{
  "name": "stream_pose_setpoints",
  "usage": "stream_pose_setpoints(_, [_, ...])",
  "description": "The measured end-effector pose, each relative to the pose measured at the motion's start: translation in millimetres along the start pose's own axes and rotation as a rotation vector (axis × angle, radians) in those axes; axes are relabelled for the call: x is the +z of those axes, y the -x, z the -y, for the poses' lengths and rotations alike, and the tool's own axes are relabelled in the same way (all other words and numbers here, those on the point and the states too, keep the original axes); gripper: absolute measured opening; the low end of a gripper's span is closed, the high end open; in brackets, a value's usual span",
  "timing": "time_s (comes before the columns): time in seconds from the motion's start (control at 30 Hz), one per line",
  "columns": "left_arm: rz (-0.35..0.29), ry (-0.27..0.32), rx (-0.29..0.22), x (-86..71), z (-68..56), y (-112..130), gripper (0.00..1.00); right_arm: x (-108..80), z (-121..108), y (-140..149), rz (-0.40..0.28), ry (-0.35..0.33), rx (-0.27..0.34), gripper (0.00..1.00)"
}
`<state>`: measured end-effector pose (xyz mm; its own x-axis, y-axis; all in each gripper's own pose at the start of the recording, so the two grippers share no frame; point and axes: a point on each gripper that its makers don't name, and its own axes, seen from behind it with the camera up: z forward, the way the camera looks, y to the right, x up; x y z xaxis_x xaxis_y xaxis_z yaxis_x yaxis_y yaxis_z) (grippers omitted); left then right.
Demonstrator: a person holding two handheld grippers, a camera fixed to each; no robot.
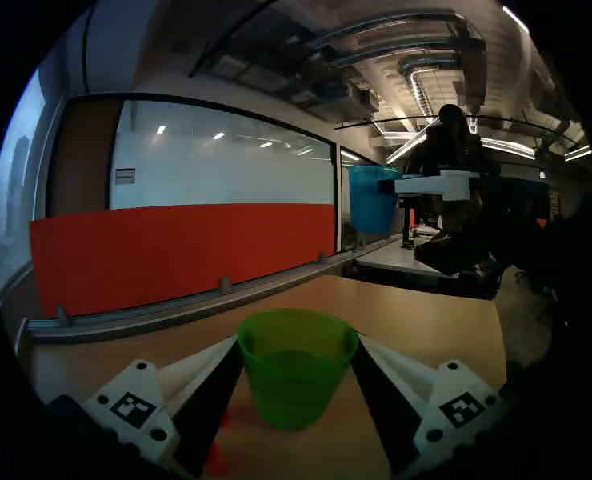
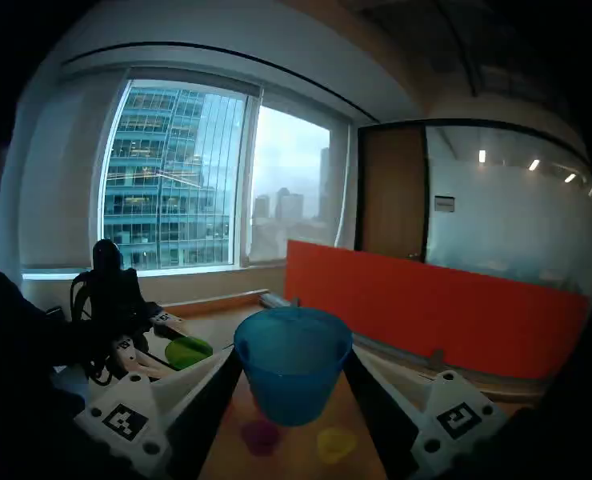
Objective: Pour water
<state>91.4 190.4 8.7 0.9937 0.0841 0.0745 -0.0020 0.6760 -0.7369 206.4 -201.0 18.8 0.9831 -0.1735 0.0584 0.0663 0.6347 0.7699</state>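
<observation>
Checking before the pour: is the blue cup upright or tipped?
Upright: the blue cup sits rim-up and level, held in the right claw; its contents cannot be told.

The right tongs [image 2: 292, 362] held a blue cup [image 2: 293, 388] upright, with one finger pressed on each side. Under it, on the worktop [image 2: 296, 462], lay a small purple thing [image 2: 260, 437] and a small yellow thing [image 2: 336, 445], both blurry. Off to the left, the left tongs [image 2: 170, 347] held a green cup [image 2: 190, 350]. A red wall [image 2: 456, 312] stood behind, beside a big window [image 2: 176, 192].
</observation>
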Motion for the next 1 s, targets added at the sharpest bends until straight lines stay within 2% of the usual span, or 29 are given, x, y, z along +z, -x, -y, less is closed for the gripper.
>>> stream_pose_setpoints(0.67, [0.102, 0.006, 0.030, 4.0, 6.0, 26, 0.87, -0.1, 3, 61, 0.115, -0.028, 0.038, 0.90])
stream_pose_setpoints(1.0, [0.161, 0.015, 0.047, 5.4, 6.6, 42, 0.87, -2.3, 5, 86, 0.185, -0.052, 0.020, 0.90])
